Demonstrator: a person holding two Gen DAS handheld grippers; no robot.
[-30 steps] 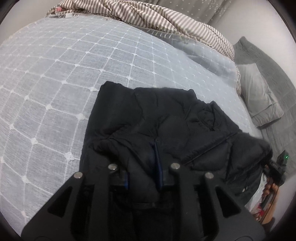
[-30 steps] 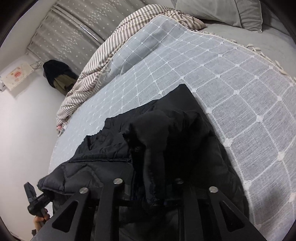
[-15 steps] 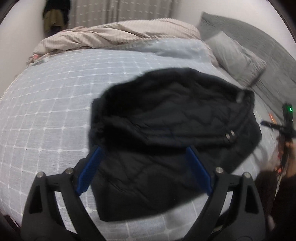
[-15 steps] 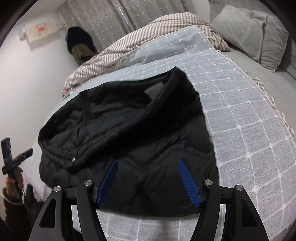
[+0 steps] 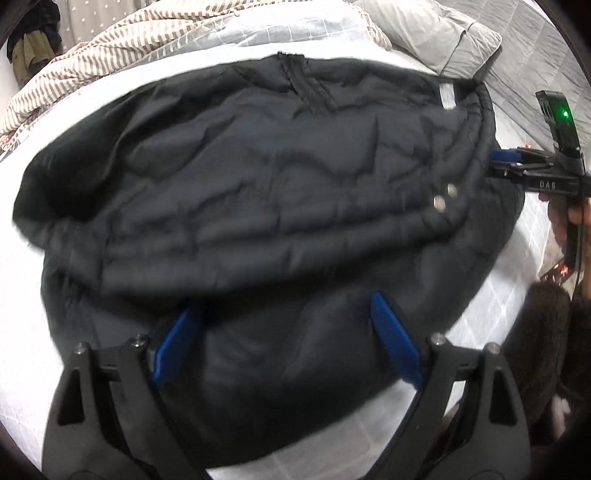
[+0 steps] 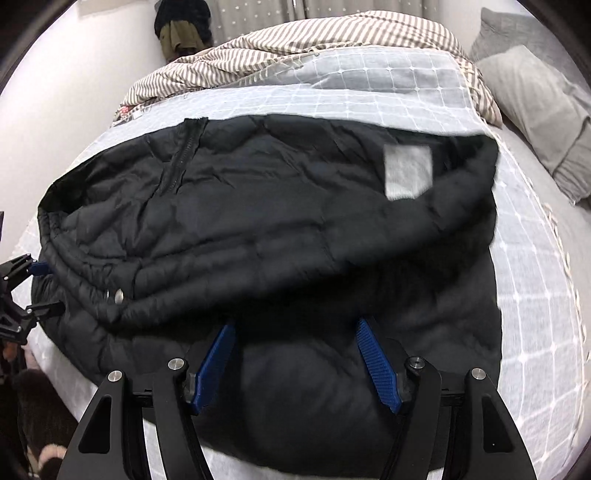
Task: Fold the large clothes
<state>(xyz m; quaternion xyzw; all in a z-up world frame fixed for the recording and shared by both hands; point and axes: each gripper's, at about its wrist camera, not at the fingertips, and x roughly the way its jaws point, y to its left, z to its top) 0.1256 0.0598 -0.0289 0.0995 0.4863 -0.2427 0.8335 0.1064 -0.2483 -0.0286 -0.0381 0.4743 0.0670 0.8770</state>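
Note:
A black quilted jacket (image 5: 258, 192) lies folded over on the bed, its upper layer doubled toward me with two snap buttons at the right. It also fills the right wrist view (image 6: 277, 229), with a white label near its top right. My left gripper (image 5: 284, 306) is open, its blue pads low over the jacket's near part. My right gripper (image 6: 295, 328) is open and empty, also low over the near part. In the left wrist view the right gripper (image 5: 517, 166) shows at the jacket's right edge.
The bed has a light grey checked cover (image 6: 535, 295). A striped blanket (image 6: 295, 48) is bunched at the far end. A grey pillow (image 6: 535, 99) lies at the far right. Dark clothes (image 6: 181, 26) hang by the curtain. The bed's near edge is just below the jacket.
Both grippers let go of the jacket and opened. They have since moved down closer to it, so the jacket now fills both views.

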